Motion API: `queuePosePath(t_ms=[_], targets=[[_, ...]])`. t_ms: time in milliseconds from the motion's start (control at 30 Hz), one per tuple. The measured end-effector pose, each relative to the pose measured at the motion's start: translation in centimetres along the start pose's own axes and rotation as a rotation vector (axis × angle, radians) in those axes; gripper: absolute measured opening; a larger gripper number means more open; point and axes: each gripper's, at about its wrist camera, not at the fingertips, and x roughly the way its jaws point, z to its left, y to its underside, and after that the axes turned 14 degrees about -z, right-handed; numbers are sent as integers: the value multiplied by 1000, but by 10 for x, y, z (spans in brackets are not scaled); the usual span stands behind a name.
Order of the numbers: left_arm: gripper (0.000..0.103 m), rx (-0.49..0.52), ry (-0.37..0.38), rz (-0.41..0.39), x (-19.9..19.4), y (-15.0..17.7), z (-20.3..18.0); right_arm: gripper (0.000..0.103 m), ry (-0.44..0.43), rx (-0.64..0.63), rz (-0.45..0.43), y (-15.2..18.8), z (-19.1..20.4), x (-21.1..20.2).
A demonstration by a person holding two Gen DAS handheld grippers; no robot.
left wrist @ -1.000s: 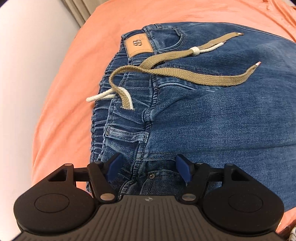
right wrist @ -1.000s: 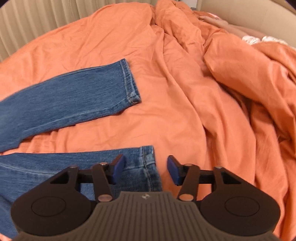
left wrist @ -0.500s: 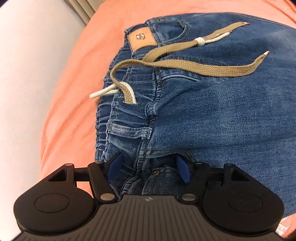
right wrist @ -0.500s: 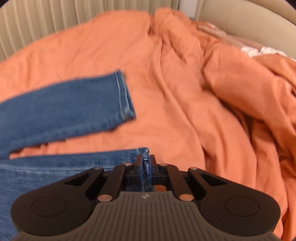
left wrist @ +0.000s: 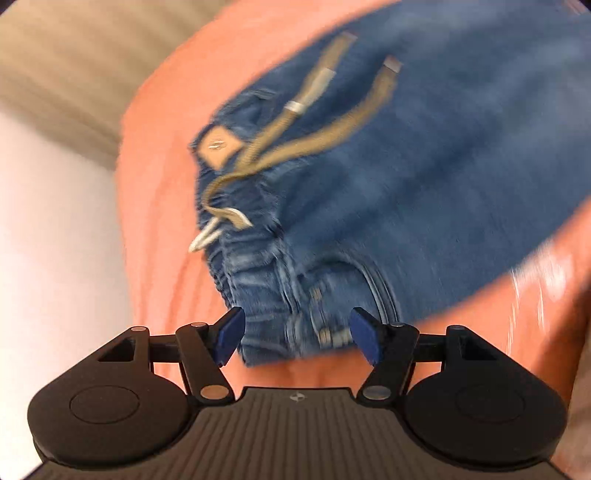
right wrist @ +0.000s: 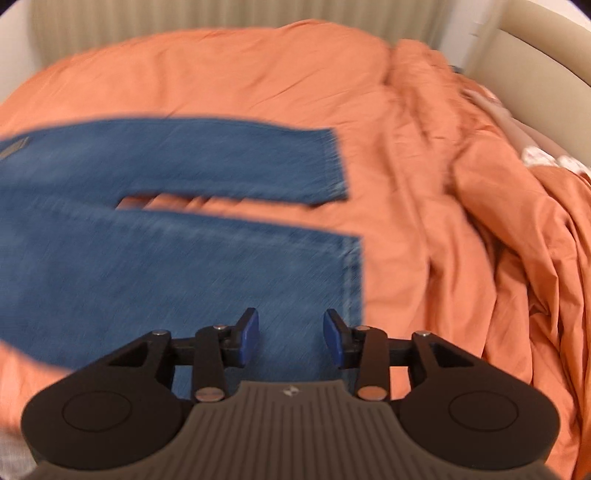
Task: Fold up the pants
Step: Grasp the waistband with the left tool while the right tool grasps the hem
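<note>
Both views motion-blurred. Blue denim pants (left wrist: 424, 177) lie flat on the bed, on the orange duvet (right wrist: 229, 74).

Left wrist view: my left gripper (left wrist: 297, 338) hangs over the waistband end, jaws spread wide, nothing clamped. The blue pads (left wrist: 229, 334) sit either side of the waistband corner with the fly and button (left wrist: 325, 335) between them, but I see no pad pressing on cloth. Tan drawstring (left wrist: 332, 136) lies loose across the upper front of the pants; its two ends run toward the top of the frame. A white cord end (left wrist: 202, 240) pokes out at the waistband edge, left side. Tan leather patch (left wrist: 218, 146) is on the waistband, just beside the drawstring. Pale wall or floor at far left, too blurred to tell which.

Right wrist view: my right gripper (right wrist: 291, 338) is over the near leg's hem (right wrist: 351, 273), jaws part open. They have just been opening; denim shows between the pads but is not pinched. The two legs lie side by side, with a narrow strip of orange showing between them. The far leg's hem (right wrist: 338, 166) ends a little short of the near one. Rumpled duvet folds are piled at right. Beige headboard (right wrist: 535, 48) in the top right corner, ribbed curtain (right wrist: 147, 18) along the top.
</note>
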Motion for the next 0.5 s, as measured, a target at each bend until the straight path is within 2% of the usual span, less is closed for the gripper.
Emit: queuePosePath(t_ms=[200,367,500], targets=[[77,269,48,25,15,14,-35,38,-12,-183,112,4,20,-15],[77,447,91,29,36,24,-65,38,-19,-313,206,-22,21,-42],[79,465,64,8,50,28,-71,56,-25,-392,236,-49,22,-69]])
